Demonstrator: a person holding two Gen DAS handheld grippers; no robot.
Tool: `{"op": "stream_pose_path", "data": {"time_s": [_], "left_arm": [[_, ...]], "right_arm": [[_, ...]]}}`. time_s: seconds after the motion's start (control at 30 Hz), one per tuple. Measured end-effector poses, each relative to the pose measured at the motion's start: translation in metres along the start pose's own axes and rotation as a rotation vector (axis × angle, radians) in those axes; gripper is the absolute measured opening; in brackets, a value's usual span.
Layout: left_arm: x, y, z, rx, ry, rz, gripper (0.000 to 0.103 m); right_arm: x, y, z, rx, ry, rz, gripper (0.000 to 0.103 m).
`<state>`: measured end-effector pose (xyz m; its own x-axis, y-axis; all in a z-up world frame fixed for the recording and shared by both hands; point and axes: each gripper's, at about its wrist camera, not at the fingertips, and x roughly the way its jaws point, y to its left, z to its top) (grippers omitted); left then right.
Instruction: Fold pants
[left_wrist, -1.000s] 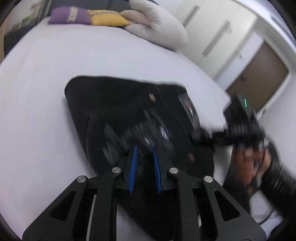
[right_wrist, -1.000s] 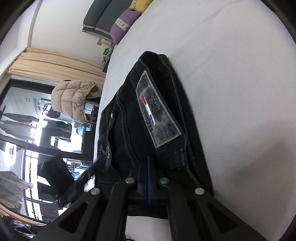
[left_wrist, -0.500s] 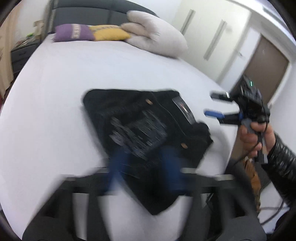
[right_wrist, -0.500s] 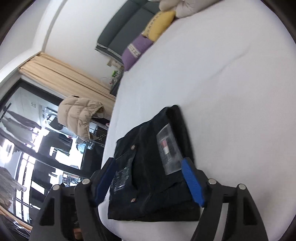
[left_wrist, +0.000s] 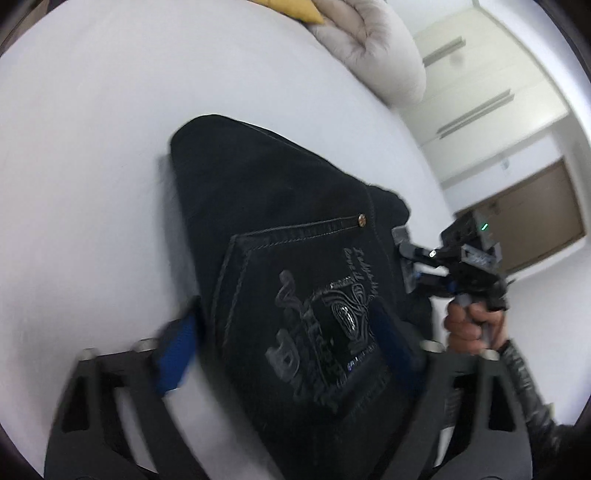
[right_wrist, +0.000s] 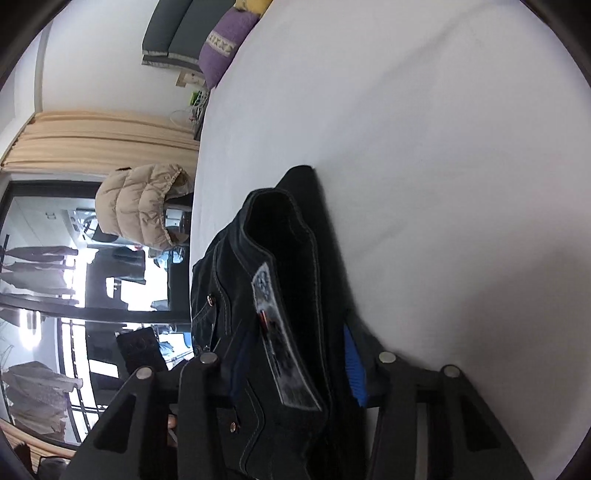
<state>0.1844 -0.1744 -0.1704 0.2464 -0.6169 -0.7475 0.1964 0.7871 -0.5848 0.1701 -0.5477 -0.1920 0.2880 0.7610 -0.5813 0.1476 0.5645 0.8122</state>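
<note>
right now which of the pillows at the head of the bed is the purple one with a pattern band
The purple pillow by the dark headboard, crossed by a pale patterned band. The yellow pillow beside it is plain, and the white duvet is not a pillow.

Motion blur is smearing the blue-padded fingers of the left gripper. The folded black denim pants are running off the bottom edge and hiding the right gripper's left finger in its wrist view.

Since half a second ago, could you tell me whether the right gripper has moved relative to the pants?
Yes. The right gripper has come forward onto the pants; its open fingers now straddle the waistband label.
</note>
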Motion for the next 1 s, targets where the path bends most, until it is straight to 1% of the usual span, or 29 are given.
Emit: {"op": "stream_pose_path", "data": {"time_s": [0.03, 0.13, 0.17, 0.27, 0.4, 0.53, 0.7, 0.87, 0.93, 1.0], "left_arm": [[0.003, -0.005, 0.001, 0.022, 0.009, 0.044, 0.063], [0.005, -0.017, -0.001, 0.074, 0.02, 0.12, 0.055], [0.004, -0.021, -0.001, 0.086, 0.02, 0.138, 0.053], [0.005, -0.029, -0.004, 0.116, 0.019, 0.182, 0.047], [0.004, -0.043, -0.004, 0.155, 0.015, 0.225, 0.037], [0.0, -0.051, -0.003, 0.166, 0.009, 0.228, 0.033], [-0.012, -0.057, -0.007, 0.178, -0.01, 0.219, 0.03], [-0.025, -0.061, -0.008, 0.182, -0.031, 0.202, 0.029], [-0.037, -0.054, -0.001, 0.186, -0.051, 0.211, 0.029], [-0.049, -0.048, -0.001, 0.186, -0.076, 0.224, 0.028]], "right_arm": [[0.003, 0.003, 0.0, -0.009, 0.006, -0.005, 0.047], [0.008, 0.008, -0.002, -0.026, 0.015, -0.013, 0.045], [0.009, 0.009, -0.002, -0.032, 0.016, -0.022, 0.04], [0.01, 0.008, -0.006, -0.053, 0.016, -0.058, 0.032], [0.005, 0.015, -0.012, -0.078, -0.015, -0.092, 0.026], [-0.002, 0.026, -0.018, -0.101, -0.052, -0.132, 0.022], [-0.009, 0.049, -0.024, -0.142, -0.078, -0.172, 0.021], [-0.014, 0.079, -0.028, -0.188, -0.092, -0.186, 0.02], [-0.013, 0.092, -0.027, -0.207, -0.094, -0.18, 0.02], [-0.009, 0.104, -0.024, -0.228, -0.094, -0.168, 0.02]]}}
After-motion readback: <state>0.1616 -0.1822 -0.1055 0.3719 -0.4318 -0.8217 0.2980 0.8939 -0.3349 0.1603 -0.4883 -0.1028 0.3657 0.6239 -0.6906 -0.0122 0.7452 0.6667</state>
